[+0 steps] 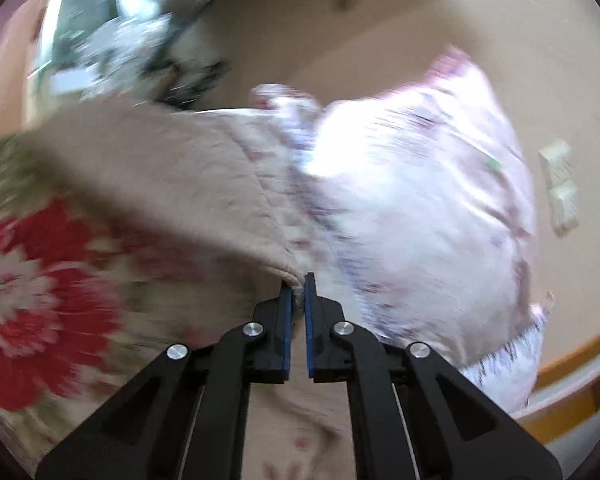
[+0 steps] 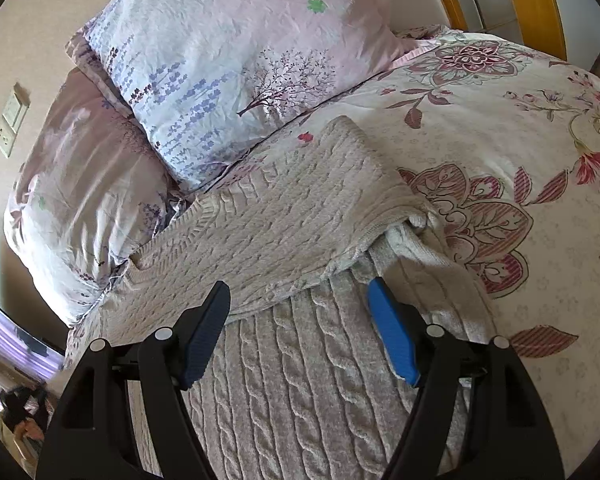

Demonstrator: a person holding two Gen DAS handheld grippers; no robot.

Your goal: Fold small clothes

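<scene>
Through the left wrist view, which is blurred, we see our left claw (image 1: 299,280) pinched nearly closed on an edge of the beige knit sweater (image 1: 172,184), a thin fold of the fabric caught between the blue pads (image 1: 286,320). The sweater stretches away up and to the left from the tips. Under it lies the floral bedspread (image 1: 32,272) with a large red flower, and to the right sits a pale pink pillow (image 1: 412,184).

Through the right wrist view, we see our right claw (image 2: 298,296) spread wide and holding nothing, its tips hovering just over the sweater (image 2: 284,216). The sweater lies on the bed, its upper part folded back across the cable-knit body (image 2: 296,380), with a sleeve (image 2: 432,272) tucked under the fold at the right. Two pillows (image 2: 228,60) rest just beyond it, touching the bedspread (image 2: 520,128).
</scene>
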